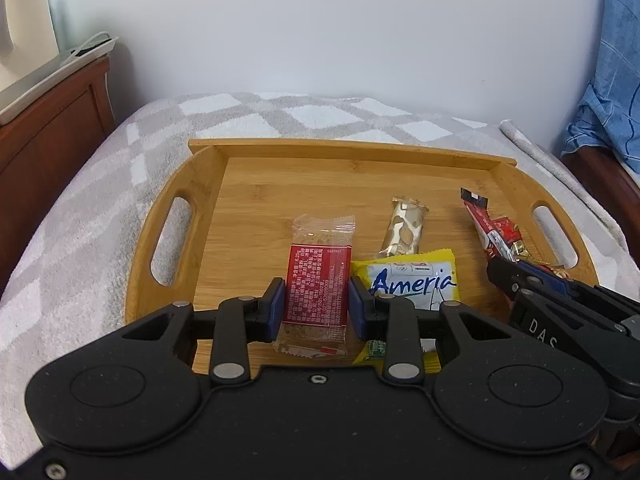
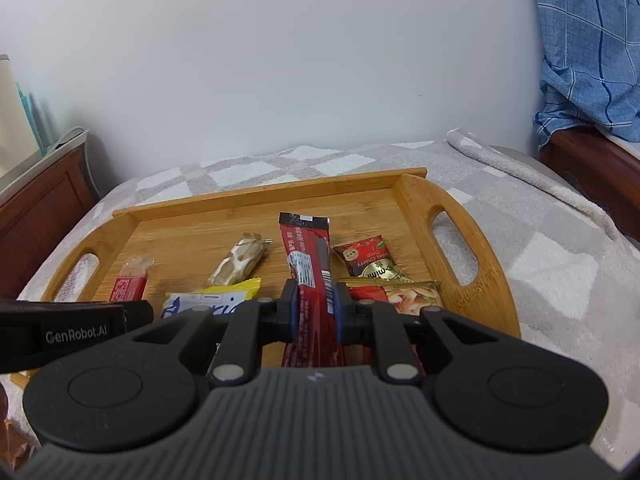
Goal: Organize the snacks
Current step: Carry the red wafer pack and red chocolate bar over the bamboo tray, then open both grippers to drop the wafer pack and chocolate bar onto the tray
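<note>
Left tongs [image 1: 317, 307] are clamped on a clear-and-red flat snack packet [image 1: 318, 280], held just above the floor of a rectangular bamboo tray with cut-out handles [image 1: 256, 184]. Right tongs [image 2: 315, 312] are clamped on a long dark-red stick sachet [image 2: 308, 264] over the same tray. A yellow "Ameria" packet [image 1: 412, 280] and a gold-and-white wrapped bar [image 1: 404, 228] lie on the tray. The tray rests on a grey-and-white checked blanket [image 1: 100, 184].
</note>
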Demonstrator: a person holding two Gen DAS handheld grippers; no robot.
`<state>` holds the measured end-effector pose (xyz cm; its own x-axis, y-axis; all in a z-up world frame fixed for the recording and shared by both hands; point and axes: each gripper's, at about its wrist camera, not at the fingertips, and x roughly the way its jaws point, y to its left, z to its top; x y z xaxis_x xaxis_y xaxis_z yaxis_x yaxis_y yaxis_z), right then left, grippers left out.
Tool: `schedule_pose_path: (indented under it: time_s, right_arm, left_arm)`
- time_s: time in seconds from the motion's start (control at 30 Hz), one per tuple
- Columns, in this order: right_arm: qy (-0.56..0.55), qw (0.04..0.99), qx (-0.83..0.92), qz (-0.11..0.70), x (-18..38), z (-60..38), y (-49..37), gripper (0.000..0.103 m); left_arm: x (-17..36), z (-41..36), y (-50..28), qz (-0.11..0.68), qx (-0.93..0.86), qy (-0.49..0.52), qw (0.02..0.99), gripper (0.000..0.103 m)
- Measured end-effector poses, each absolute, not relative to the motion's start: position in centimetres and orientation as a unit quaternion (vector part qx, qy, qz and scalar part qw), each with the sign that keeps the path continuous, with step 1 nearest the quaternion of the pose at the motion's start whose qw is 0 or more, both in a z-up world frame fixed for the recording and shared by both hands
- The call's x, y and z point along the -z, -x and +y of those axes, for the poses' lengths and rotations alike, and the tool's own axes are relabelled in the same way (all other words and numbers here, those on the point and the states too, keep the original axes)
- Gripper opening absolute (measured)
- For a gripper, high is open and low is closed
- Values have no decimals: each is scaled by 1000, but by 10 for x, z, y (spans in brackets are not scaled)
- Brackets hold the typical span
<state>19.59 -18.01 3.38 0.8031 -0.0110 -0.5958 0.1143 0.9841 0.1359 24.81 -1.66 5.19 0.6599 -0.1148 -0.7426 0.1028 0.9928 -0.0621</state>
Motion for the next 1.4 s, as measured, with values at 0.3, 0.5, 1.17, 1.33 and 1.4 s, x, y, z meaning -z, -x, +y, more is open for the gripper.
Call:
schedule_pose_path:
  time_s: [0.3, 0.5, 1.17, 1.33, 1.4]
  right_arm:
    - [-83, 944, 38, 317, -26, -181, -200, 22]
    - [-81, 945, 40, 314, -24, -179, -199, 22]
    - [-89, 947, 33, 308, -27, -179, -193, 47]
    - [-92, 948, 28, 302, -37, -183, -186, 50]
    - [-92, 949, 23, 300, -42, -184, -182, 53]
  left_arm:
    - [-43, -18, -246, 411, 60, 8, 910, 31]
    - [-40, -20, -246, 409, 55, -5, 911, 32]
    - [-51, -18, -234, 412, 48, -22, 910, 47]
    - [-59, -11, -228, 409, 44, -14, 912, 55]
    - [-63, -11, -224, 406, 44, -13, 913, 60]
